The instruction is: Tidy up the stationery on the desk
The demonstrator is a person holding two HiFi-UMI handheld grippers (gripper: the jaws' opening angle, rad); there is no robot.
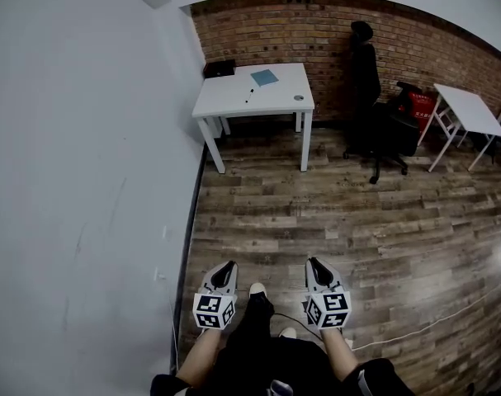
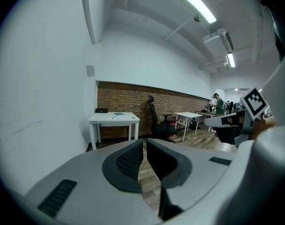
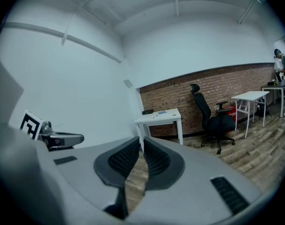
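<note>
Both jaws pressed together and empty, counter well ahead.
My left gripper [image 1: 227,266] and right gripper [image 1: 314,264] hang over open plank floor [image 1: 333,213]; the counter [image 1: 233,101], bearing blue notebook [image 1: 264,77] and pen [image 1: 250,92], sits in the wall corner, office chair [image 1: 374,114] near its right edge.

The left forearm [image 1: 197,353] and right forearm [image 1: 339,353] reach forward side by side, a little apart. The left gripper [image 1: 226,266] and right gripper [image 1: 314,264] point ahead, tipped slightly downward. Each has its jaws drawn together, with nothing between them.
</note>
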